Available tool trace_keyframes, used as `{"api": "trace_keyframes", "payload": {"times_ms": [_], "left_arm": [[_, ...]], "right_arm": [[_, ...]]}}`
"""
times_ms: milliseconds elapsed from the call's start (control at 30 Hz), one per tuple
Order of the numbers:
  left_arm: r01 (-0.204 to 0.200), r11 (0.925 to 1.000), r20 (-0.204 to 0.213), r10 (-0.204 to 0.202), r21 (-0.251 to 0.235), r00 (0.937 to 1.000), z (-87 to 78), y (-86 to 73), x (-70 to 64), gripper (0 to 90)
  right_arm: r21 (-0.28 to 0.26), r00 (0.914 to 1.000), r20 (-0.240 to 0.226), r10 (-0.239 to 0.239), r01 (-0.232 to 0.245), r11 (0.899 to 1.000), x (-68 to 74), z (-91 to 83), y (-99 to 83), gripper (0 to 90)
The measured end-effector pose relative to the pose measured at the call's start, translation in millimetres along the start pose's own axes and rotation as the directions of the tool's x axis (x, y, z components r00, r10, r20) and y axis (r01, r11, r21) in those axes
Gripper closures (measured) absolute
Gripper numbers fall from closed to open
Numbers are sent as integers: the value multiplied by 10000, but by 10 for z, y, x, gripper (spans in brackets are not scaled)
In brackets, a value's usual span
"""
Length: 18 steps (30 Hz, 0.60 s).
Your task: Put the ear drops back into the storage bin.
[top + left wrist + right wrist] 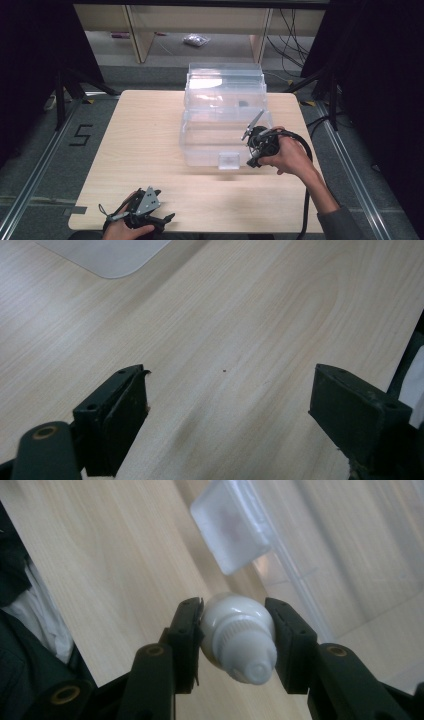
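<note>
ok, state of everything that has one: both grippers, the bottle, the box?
left gripper: open, holding nothing, low over the table
right gripper: shut on the white bottle
white bottle: capped, held between the jaws beside the box
clear plastic box: lid up, open; front latch hanging free

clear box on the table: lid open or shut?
Open. In the high view the box has its lid swung up and back behind it; the right gripper, clamping a white bottle, is at its front edge.
</note>
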State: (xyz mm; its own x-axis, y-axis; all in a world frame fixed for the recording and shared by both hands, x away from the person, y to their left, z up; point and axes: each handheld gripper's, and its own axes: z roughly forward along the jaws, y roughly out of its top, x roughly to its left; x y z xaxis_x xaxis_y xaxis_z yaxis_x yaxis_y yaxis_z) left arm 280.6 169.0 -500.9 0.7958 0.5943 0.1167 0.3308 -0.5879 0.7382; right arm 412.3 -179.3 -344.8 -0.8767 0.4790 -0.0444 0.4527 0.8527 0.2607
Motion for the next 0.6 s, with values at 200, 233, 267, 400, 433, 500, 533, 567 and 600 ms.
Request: {"api": "trace_keyframes", "payload": {"times_ms": [200, 233, 267, 400, 433, 500, 533, 567, 600], "left_arm": [[-189, 9998, -18, 189, 4, 9998, -5, 5, 15, 150], [-189, 9998, -18, 189, 4, 9998, -5, 5, 15, 150], [-157, 9999, -29, 157, -17, 9999, -5, 5, 12, 150], [-119, 9999, -24, 119, -41, 9999, 0, 4, 13, 150], [-119, 9999, -24, 119, -41, 9999, 0, 4, 13, 149], [-164, 9999, -26, 164, -6, 9999, -5, 3, 13, 150], [76, 9998, 85, -75, -179, 9999, 5, 0, -7, 150], [74, 9998, 69, -72, -192, 9999, 6, 3, -5, 150], [-146, 9999, -24, 146, -25, 9999, -2, 5, 12, 150]], "right_arm": [[60, 9995, 184, 261, -262, 9996, -141, -69, -10, 602], [60, 9995, 184, 261, -262, 9996, -141, -69, -10, 602], [101, 9986, 270, 461, -463, 9989, -171, -81, -7, 602], [149, 9975, 278, 646, -650, 9978, -259, -96, -2, 602], [149, 9975, 278, 646, -650, 9978, -259, -96, -2, 602], [208, 9951, 323, 931, -938, 9954, -291, -112, 0, 602], [230, 9949, 332, 949, -956, 9951, -328, -129, 6, 602], [119, 9967, 336, 737, -741, 9972, -357, -125, 4, 602], [183, 9952, 400, 893, -901, 9958, -377, -135, 9, 602]]}}
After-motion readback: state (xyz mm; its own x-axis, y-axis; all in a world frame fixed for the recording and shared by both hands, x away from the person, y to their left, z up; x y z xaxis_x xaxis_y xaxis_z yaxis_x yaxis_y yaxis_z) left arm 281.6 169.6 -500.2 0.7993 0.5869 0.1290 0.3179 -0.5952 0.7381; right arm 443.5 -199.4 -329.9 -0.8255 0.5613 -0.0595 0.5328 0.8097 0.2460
